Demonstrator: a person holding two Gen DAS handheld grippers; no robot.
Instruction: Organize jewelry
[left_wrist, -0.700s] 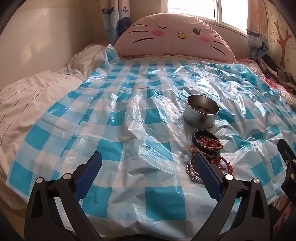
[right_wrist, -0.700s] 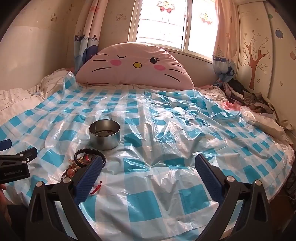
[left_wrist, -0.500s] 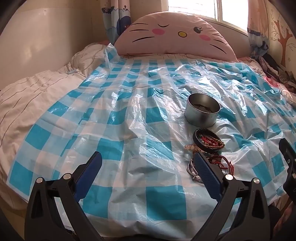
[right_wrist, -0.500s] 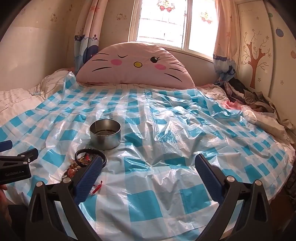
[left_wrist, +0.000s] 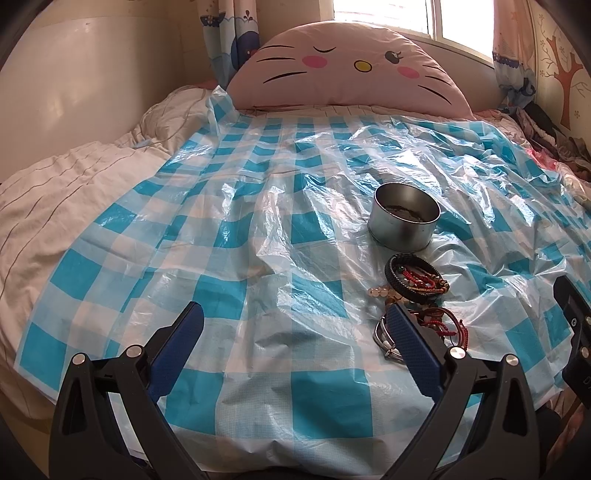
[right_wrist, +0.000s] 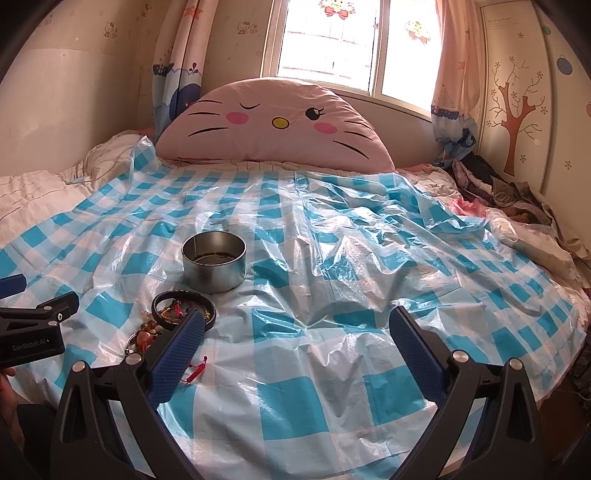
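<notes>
A round metal tin (left_wrist: 405, 216) (right_wrist: 214, 266) stands open on the blue-checked plastic sheet (left_wrist: 258, 258), with something dark in its bottom. In front of it lies a pile of bracelets (left_wrist: 415, 278) (right_wrist: 177, 314): a black braided band, red cords, amber beads and a silver bangle (left_wrist: 382, 334). My left gripper (left_wrist: 295, 325) is open and empty, its right finger over the pile's near edge. My right gripper (right_wrist: 295, 328) is open and empty, its left finger beside the pile.
A big pink cat-face pillow (right_wrist: 275, 125) leans at the head of the bed. White bedding (left_wrist: 55, 192) lies to the left, crumpled clothes (right_wrist: 509, 195) to the right. The sheet (right_wrist: 369, 277) is wrinkled.
Both grippers have drifted slightly; the tin and bracelets sit a little higher in the left wrist view. Nothing was taken hold of.
</notes>
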